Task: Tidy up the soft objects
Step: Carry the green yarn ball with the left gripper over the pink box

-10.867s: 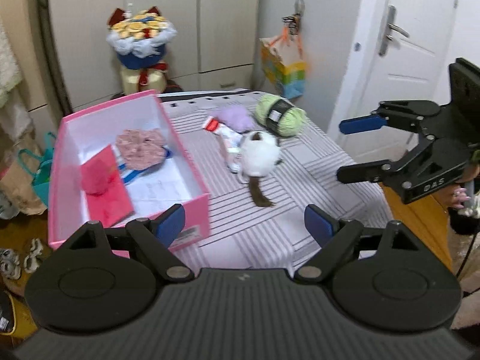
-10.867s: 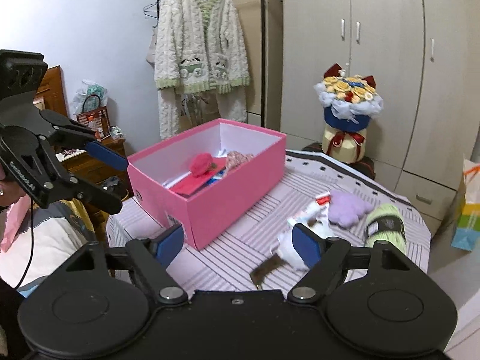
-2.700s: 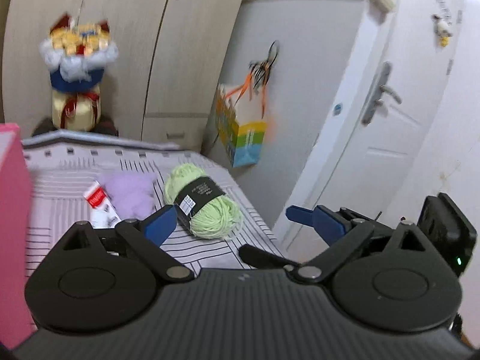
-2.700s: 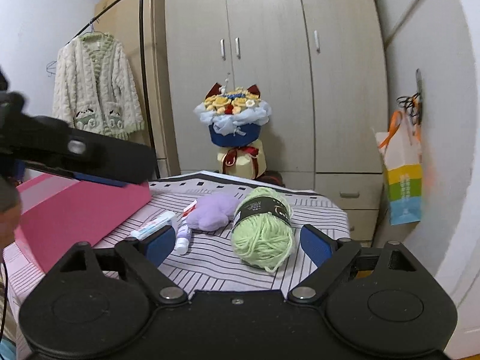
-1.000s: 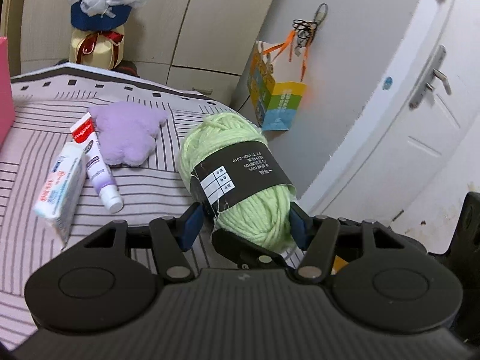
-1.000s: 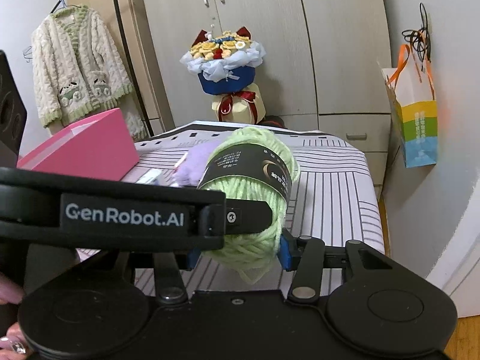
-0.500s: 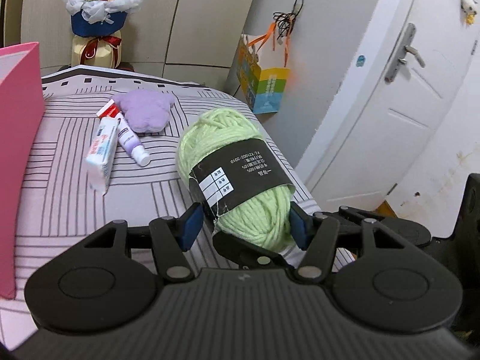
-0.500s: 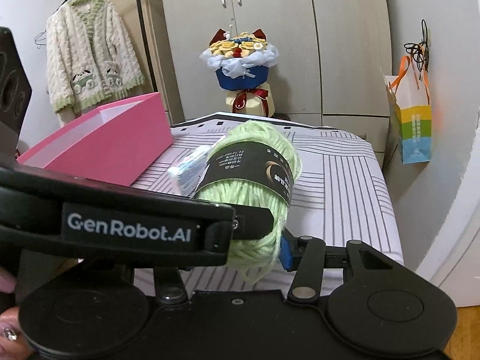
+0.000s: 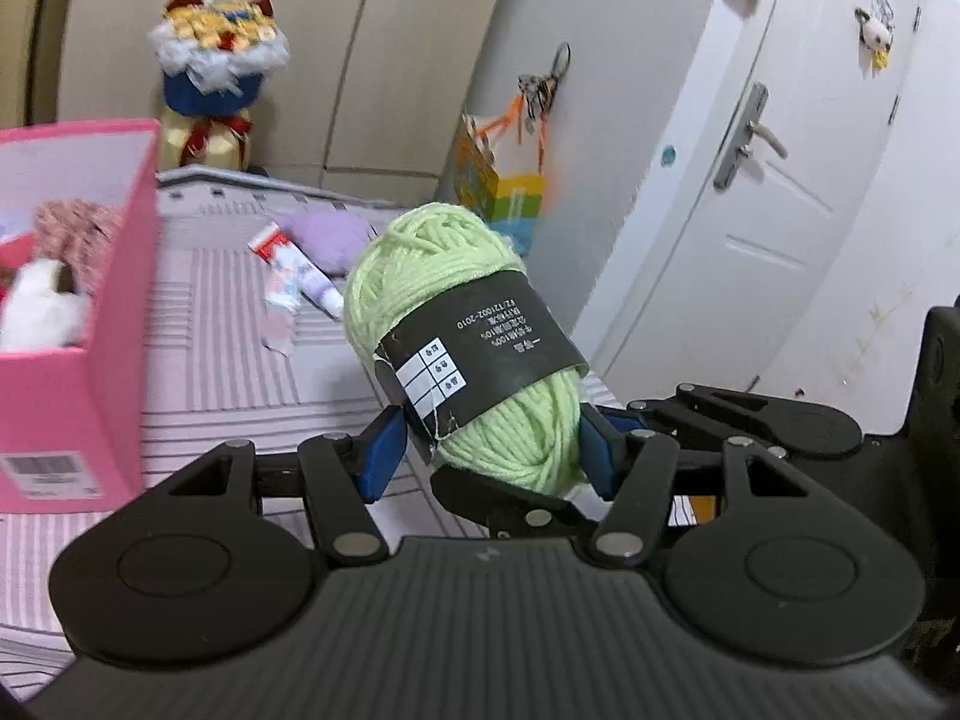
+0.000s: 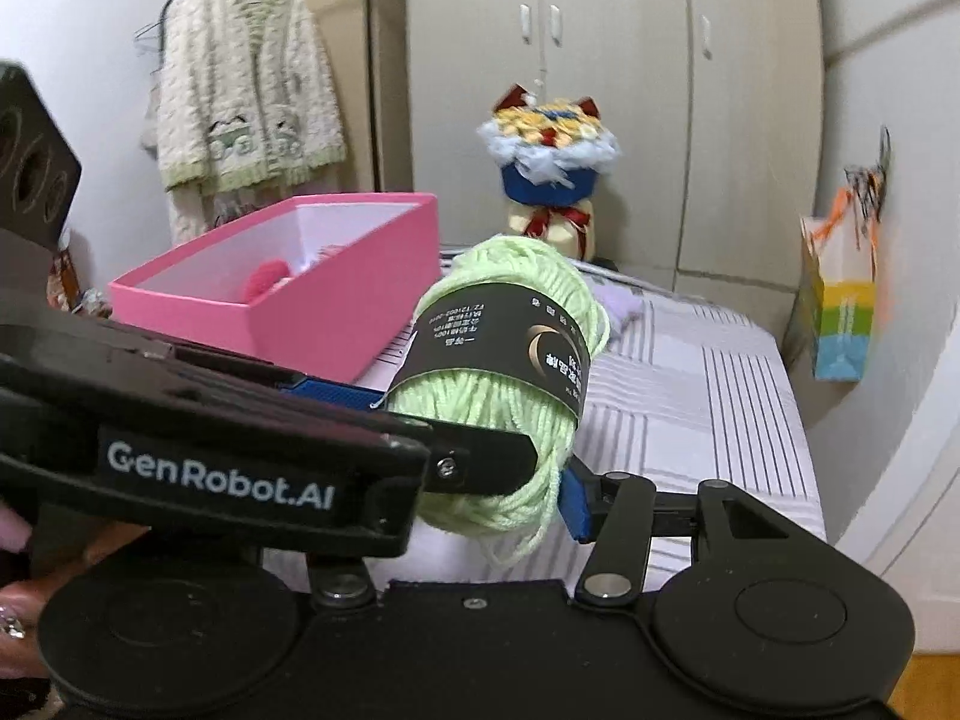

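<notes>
A light green yarn ball (image 9: pixel 462 336) with a black label is held in the air above the striped table by both grippers. My left gripper (image 9: pixel 486 450) is shut on its lower part. My right gripper (image 10: pixel 480 480) is shut on it too, from the other side; the yarn also shows in the right wrist view (image 10: pixel 510 360). The pink box (image 9: pixel 66 384) stands to the left and holds a white plush (image 9: pixel 42 312), a pinkish knit piece (image 9: pixel 72 222) and a red item (image 10: pixel 267 276). A purple plush (image 9: pixel 327 237) lies on the table behind the yarn.
Two tubes (image 9: pixel 300 273) lie on the striped tablecloth (image 9: pixel 210 348) between box and purple plush. A flower bouquet (image 10: pixel 549 174) stands by the wardrobe. A coloured paper bag (image 10: pixel 840 300) hangs on the wall. A white door (image 9: pixel 780 210) is at the right.
Both grippers have carried the yarn ball up and to the left, toward the pink box; the box interior has come into the left wrist view.
</notes>
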The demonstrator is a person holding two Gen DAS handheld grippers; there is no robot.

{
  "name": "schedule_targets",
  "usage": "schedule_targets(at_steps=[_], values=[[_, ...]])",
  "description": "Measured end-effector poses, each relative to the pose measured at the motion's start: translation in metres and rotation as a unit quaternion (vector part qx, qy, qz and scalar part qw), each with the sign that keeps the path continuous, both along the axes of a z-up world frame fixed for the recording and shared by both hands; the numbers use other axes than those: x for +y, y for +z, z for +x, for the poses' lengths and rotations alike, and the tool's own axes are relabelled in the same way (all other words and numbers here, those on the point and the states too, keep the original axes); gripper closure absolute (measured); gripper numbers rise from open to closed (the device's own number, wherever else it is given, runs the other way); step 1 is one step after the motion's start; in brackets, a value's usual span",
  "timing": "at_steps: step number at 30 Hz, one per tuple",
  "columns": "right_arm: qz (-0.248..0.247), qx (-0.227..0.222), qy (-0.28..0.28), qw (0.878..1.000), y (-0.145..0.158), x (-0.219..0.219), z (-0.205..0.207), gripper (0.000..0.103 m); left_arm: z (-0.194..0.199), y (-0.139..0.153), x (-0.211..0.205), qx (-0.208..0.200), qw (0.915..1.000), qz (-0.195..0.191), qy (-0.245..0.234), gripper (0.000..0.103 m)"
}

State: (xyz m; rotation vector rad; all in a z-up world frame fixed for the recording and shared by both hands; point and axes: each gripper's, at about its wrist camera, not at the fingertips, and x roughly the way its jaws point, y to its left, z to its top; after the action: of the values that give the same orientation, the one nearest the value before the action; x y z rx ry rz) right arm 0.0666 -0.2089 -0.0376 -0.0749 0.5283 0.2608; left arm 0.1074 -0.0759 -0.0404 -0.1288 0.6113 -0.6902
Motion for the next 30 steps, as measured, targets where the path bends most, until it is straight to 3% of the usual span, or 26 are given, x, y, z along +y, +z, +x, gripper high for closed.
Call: schedule_targets(at_steps=[7,17,30], values=[[-0.006,-0.05,0.035,0.998,0.024,0.034,-0.006,0.042,-0.022,0.024,0.034,-0.065,0.9971,-0.001,0.039,0.044],[-0.016,-0.09,0.106,0.99,0.038,0.095,0.02,0.042,-0.012,0.041,0.094,-0.09,0.9886,-0.007,0.121,0.044],[0.058,-0.031,0.144,0.987,0.052,0.146,0.1,0.042,0.06,0.068,0.159,-0.053,0.9853,0.025,0.16,0.044]])
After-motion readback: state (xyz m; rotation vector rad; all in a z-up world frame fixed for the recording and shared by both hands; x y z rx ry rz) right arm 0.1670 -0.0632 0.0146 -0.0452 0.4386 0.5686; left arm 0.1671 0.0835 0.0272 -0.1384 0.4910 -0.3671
